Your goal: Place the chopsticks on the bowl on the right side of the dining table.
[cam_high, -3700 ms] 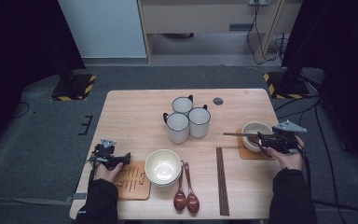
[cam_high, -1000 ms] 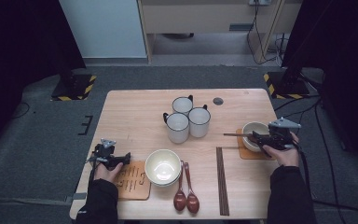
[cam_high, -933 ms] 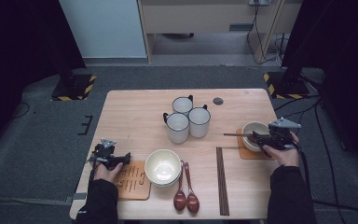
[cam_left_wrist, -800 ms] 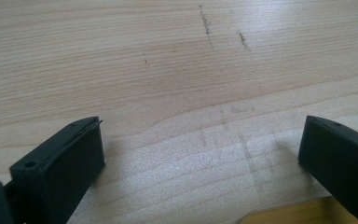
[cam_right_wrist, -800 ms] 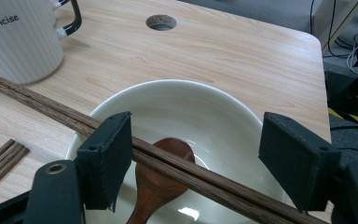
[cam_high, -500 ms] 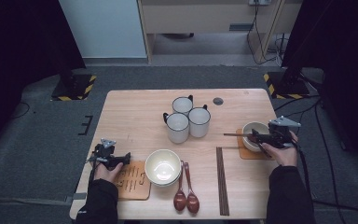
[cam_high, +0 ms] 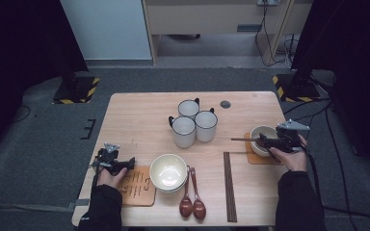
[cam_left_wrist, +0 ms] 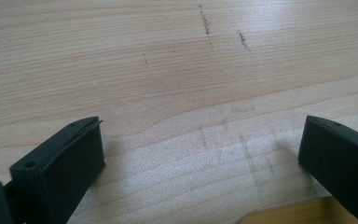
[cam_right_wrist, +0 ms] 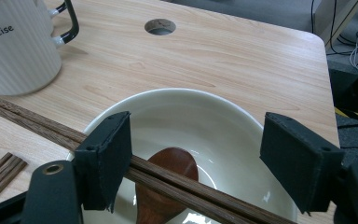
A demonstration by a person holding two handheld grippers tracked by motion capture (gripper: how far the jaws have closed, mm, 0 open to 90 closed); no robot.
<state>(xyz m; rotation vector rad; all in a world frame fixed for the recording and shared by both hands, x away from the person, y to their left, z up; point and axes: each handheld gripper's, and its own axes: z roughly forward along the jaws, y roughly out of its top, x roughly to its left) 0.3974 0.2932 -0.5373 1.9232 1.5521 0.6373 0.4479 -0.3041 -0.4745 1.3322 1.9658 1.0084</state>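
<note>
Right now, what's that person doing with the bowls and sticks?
A person holds a gripper in each hand at a table. The right gripper is open over a bowl that has a spoon inside and chopsticks lying across it. The left gripper rests open on bare wood, holding nothing.

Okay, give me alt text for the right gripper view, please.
The right gripper hangs open over a white bowl holding a brown spoon, with chopsticks laid across the bowl's rim. A white mug stands behind on the wooden table.
</note>
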